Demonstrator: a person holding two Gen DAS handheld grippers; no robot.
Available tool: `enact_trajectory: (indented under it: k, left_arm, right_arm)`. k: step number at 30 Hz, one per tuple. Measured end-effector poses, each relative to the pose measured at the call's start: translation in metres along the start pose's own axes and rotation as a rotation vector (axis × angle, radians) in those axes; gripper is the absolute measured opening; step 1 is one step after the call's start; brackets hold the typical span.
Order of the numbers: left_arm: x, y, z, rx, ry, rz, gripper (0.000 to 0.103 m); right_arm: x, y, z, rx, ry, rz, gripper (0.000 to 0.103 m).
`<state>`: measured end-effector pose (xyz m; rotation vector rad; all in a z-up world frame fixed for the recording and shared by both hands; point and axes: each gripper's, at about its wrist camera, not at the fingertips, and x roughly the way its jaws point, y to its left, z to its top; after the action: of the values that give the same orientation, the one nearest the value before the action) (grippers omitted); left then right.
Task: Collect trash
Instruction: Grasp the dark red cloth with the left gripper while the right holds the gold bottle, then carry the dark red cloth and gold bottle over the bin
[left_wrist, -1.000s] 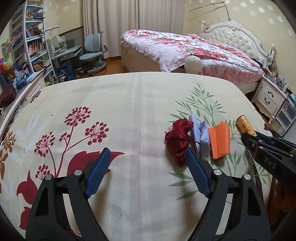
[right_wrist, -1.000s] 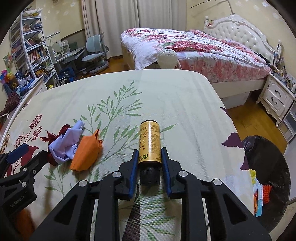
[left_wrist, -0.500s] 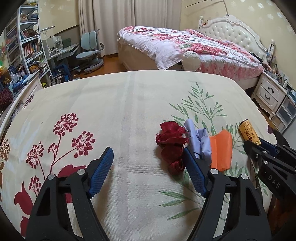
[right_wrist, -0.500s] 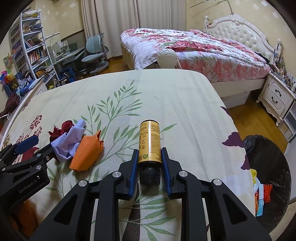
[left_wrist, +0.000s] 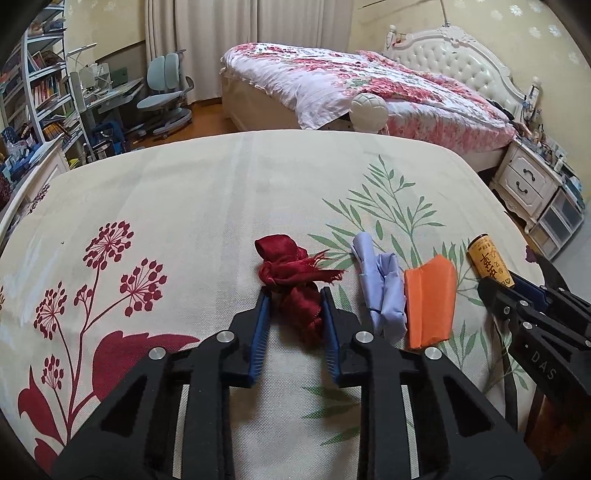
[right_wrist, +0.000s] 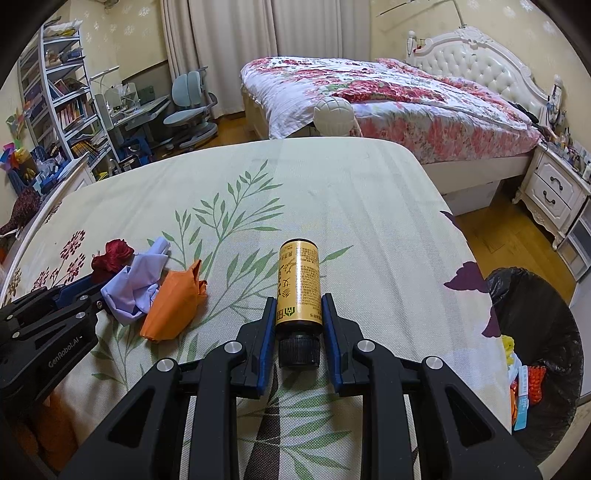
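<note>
Bin (right_wrist: 532, 332) only in right view

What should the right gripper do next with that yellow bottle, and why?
Probably lift the yellow bottle and carry it right toward the black-lined trash bin. The right gripper looks closed on the bottle near its black cap, the bottle lies on the bedspread, and the bin beside the bed already holds trash. The left gripper is busy at the red cloth.
</note>
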<state>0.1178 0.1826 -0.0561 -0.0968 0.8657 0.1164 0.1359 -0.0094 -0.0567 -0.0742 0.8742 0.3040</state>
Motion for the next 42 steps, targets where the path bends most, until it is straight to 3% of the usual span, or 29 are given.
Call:
enact_trajectory:
  k: [5, 10, 23, 42]
  left_arm:
    - [0.0, 0.0, 0.0, -0.003, 0.0, -0.002, 0.017]
    - [-0.007, 0.005, -0.002, -0.027, -0.009, -0.001, 0.017]
    - [-0.05, -0.021, -0.024, 0.029, -0.098, -0.002, 0.016]
    - [-0.088, -0.082, -0.047, 0.097, -0.136, -0.108, 0.016]
  right_arm:
    - [0.0, -0.001, 0.0, 0.002, 0.001, 0.001, 0.025]
    - [-0.005, -0.002, -0.001, 0.015, -0.005, -0.001, 0.025]
    - [-0.033, -0.001, -0.022, 0.013, -0.025, 0.012, 0.025]
    - [-0.095, -0.07, -0.055, 0.113, -0.109, -0.087, 0.025]
